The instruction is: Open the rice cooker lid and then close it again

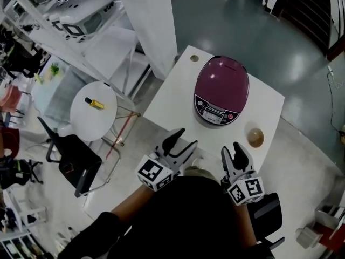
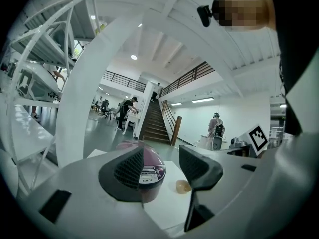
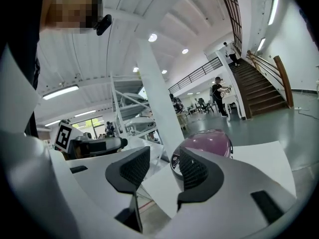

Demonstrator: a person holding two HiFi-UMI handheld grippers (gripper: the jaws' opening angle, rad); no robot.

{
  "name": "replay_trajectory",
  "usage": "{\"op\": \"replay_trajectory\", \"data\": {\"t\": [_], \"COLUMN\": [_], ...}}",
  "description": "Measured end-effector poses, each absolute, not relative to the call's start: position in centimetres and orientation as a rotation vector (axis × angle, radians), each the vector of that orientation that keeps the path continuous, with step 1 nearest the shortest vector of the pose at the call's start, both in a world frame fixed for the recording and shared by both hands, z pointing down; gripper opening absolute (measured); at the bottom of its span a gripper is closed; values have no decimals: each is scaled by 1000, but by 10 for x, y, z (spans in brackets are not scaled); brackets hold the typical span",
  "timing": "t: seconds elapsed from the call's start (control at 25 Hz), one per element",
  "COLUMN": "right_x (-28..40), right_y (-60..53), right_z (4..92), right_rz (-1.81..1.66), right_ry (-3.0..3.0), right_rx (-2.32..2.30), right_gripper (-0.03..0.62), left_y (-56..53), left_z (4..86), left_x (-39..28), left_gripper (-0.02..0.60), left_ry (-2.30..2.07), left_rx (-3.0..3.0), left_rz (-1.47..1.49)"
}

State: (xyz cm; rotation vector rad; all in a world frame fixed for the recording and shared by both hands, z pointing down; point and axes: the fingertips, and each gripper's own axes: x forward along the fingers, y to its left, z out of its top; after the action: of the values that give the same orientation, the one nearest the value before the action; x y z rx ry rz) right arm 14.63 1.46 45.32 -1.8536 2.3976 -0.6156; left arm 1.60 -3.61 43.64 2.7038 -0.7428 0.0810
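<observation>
Both grippers are empty. We see the left gripper (image 1: 187,137) with jaws wide apart and nothing between them, and the right gripper (image 1: 230,149) the same. Both hang at the near edge of the white square table (image 1: 172,101).

The glossy purple domed rice cooker with a grey control panel (image 1: 221,89) sits on the far half of the table, lid down, well apart from both grippers.

**Risks, as we judge them**
- A one-sided push on the lid latch could slide the cooker on the smooth top.
- A released lid may spring up against a jaw.
- The small round amber cup-like thing (image 1: 255,137) lies near the cooker's front right, so a wide right-side approach could knock it.

**Room**
- Polished grey floor (image 1: 269,36)
- White column (image 1: 148,20)
- Round white side table (image 1: 81,117) carrying a small yellow bottle (image 1: 96,103)
- Black chair (image 1: 73,158)
- Wooden staircase (image 2: 155,123) and other people further off
</observation>
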Motion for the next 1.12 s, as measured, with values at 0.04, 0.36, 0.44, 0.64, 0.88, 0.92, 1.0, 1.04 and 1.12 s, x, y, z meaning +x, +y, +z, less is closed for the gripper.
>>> {"op": "replay_trajectory", "data": {"t": [0.04,0.36,0.44,0.64,0.88,0.92,1.0,1.04,1.12], "right_x": [151,171,172,170,158,157,157,157,157], "right_y": [9,-35,-43,-66,-90,-94,-98,-100,-105], "right_z": [455,462,462,474,480,482,484,483,480], "right_rz": [-620,-625,-629,-667,-729,-734,-744,-744,-735], "right_ry": [2407,2515,2524,2534,2526,2529,2539,2542,2538], "right_rx": [-1839,-1759,-1759,-1785,-1810,-1818,-1841,-1853,-1878], "right_gripper": [160,160,160,160,160,160,160,160,160], "left_y": [-38,-60,-68,-86,-107,-112,-118,-120,-124], "left_z": [439,436,432,440,433,432,433,434,435], "left_x": [21,52,51,39,35,33,29,27,23], "left_gripper": [207,207,207,207,207,207,207,207,207], "left_ry": [-756,-823,-835,-849,-795,-797,-803,-802,-792], "left_rx": [2689,2694,2698,2665,2688,2688,2668,2657,2647], "left_rz": [77,13,-3,-6,6,1,-11,-16,-25]}}
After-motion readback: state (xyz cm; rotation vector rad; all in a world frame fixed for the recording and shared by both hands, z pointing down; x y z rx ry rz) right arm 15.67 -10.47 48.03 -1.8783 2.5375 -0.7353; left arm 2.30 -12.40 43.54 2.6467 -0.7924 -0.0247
